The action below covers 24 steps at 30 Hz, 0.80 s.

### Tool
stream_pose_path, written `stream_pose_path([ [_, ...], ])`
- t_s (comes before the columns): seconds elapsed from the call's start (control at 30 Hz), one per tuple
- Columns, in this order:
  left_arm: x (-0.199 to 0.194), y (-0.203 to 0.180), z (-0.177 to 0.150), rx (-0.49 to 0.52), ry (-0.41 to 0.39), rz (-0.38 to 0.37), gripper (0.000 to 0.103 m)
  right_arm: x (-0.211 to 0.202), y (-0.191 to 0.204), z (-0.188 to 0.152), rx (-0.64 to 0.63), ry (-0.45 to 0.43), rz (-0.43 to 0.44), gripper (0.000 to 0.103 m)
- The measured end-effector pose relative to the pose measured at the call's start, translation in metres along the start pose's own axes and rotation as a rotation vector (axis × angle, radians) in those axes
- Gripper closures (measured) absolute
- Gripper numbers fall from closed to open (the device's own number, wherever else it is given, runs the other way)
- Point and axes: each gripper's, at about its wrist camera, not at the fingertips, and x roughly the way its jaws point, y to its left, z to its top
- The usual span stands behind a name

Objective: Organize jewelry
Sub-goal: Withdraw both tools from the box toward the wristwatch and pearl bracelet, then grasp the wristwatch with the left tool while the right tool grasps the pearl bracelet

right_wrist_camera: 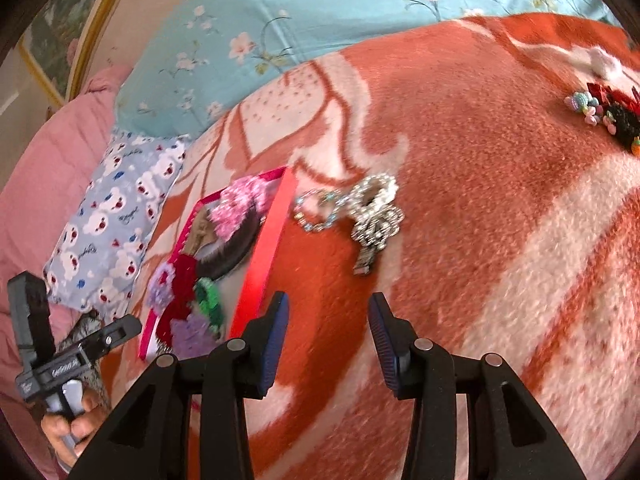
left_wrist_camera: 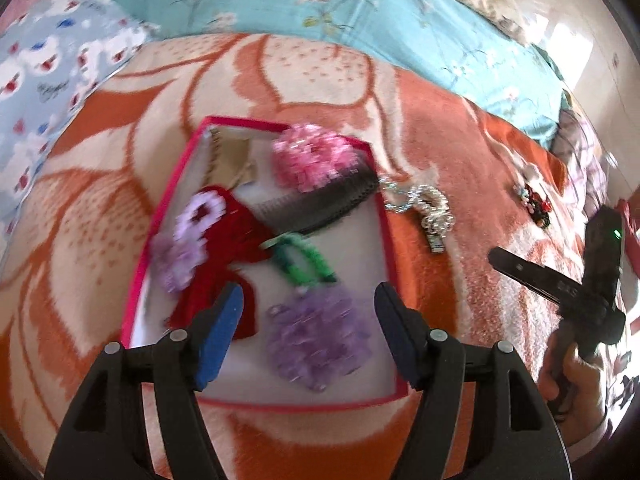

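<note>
A red-rimmed box (left_wrist_camera: 182, 168) lies on the orange blanket and holds several hair pieces: a pink flower (left_wrist_camera: 312, 156), a black comb (left_wrist_camera: 328, 202), a red piece (left_wrist_camera: 228, 240), a green clip (left_wrist_camera: 304, 260) and a purple flower (left_wrist_camera: 316, 336). My left gripper (left_wrist_camera: 308, 332) is open and empty just above the purple flower. A silver rhinestone clip (right_wrist_camera: 374, 216) and a small sparkly ring (right_wrist_camera: 318, 210) lie on the blanket right of the box (right_wrist_camera: 266, 248). My right gripper (right_wrist_camera: 328, 340) is open and empty, short of the silver clip.
A cluster of colourful beaded and black hair pieces (right_wrist_camera: 608, 112) lies at the far right of the blanket (right_wrist_camera: 480, 200). A blue floral quilt (left_wrist_camera: 320, 8) and a cartoon-print pillow (right_wrist_camera: 112, 216) lie behind. The other handle and hand (left_wrist_camera: 576, 320) are at the right edge.
</note>
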Motion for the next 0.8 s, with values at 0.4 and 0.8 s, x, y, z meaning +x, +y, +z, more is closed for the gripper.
stream_pose_path([
  [0.4, 0.04, -0.064, 0.03, 0.181, 0.018, -0.018, 0.035, 0.053, -0.036, 0.053, 0.067, 0.022, -0.034, 0.063],
  [0.8, 0.078, -0.092, 0.049, 0.255, 0.047, -0.054, 0.035, 0.102, -0.047, 0.076, 0.055, 0.097, -0.035, 0.091],
])
